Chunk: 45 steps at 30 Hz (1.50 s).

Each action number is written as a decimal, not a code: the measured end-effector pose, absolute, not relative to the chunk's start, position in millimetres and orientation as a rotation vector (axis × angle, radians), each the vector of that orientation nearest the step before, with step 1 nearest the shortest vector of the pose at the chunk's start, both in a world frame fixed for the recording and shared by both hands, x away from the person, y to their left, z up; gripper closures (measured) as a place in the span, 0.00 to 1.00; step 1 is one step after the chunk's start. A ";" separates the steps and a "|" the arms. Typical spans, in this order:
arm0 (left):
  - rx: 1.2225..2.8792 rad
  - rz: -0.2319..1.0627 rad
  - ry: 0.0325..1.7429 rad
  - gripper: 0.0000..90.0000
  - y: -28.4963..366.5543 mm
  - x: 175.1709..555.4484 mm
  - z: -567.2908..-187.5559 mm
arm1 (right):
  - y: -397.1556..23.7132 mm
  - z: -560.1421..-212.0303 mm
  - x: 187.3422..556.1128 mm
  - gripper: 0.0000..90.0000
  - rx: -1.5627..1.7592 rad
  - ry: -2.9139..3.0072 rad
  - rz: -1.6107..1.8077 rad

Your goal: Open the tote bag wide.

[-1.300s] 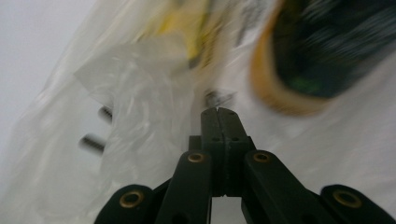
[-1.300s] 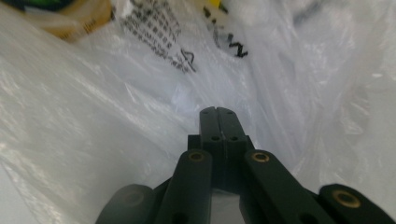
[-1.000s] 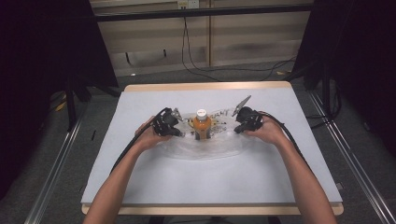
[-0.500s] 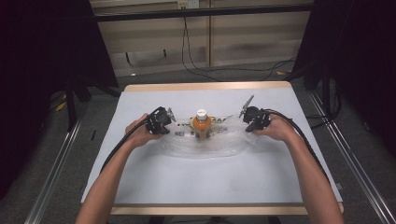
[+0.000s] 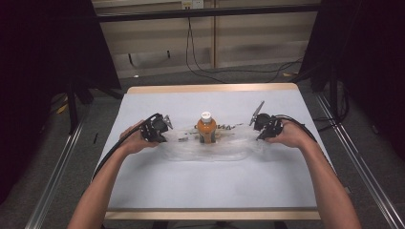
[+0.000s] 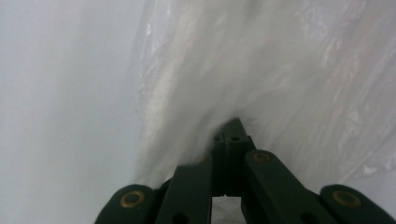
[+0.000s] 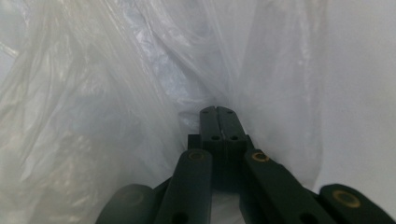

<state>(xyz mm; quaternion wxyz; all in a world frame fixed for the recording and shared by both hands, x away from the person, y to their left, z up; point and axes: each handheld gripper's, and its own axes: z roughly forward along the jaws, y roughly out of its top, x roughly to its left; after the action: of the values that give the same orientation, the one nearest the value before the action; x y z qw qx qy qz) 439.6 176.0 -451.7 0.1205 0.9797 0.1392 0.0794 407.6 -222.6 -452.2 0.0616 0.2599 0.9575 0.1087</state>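
A clear plastic bag (image 5: 210, 149) lies stretched across the middle of the white table (image 5: 210, 186). A small bottle (image 5: 206, 128) with orange contents and a white cap stands upright at the bag's middle; whether it is inside the plastic I cannot tell. My left gripper (image 5: 162, 129) holds the bag's left end, and in the left gripper view its jaws are shut on the bag film (image 6: 196, 93), my left gripper (image 6: 232, 125) pinching it. My right gripper (image 5: 260, 128) holds the right end; my right gripper (image 7: 218, 112) is shut on the plastic (image 7: 116, 93) too.
Small dark bits (image 5: 228, 127) lie beside the bottle. Cables (image 5: 215, 71) run over the floor behind the table. Metal rails (image 5: 57, 167) flank the table on both sides, and dark stands rise at the back left and right.
Both hands have moved apart, left gripper to the left and right gripper to the right, pulling the bag out wider. The bottle has stayed in place.
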 end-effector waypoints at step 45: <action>2.119 0.114 0.536 1.00 206.1 402.0 -419.7 | -197.8 -427.3 395.6 1.00 0.829 2.608 1.106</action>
<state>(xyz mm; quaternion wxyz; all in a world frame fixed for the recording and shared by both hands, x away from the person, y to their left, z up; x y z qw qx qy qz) 402.0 206.1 -419.7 0.4589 0.8602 0.2175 0.0462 395.6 -197.8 -427.3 0.0950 0.2797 0.8795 0.3731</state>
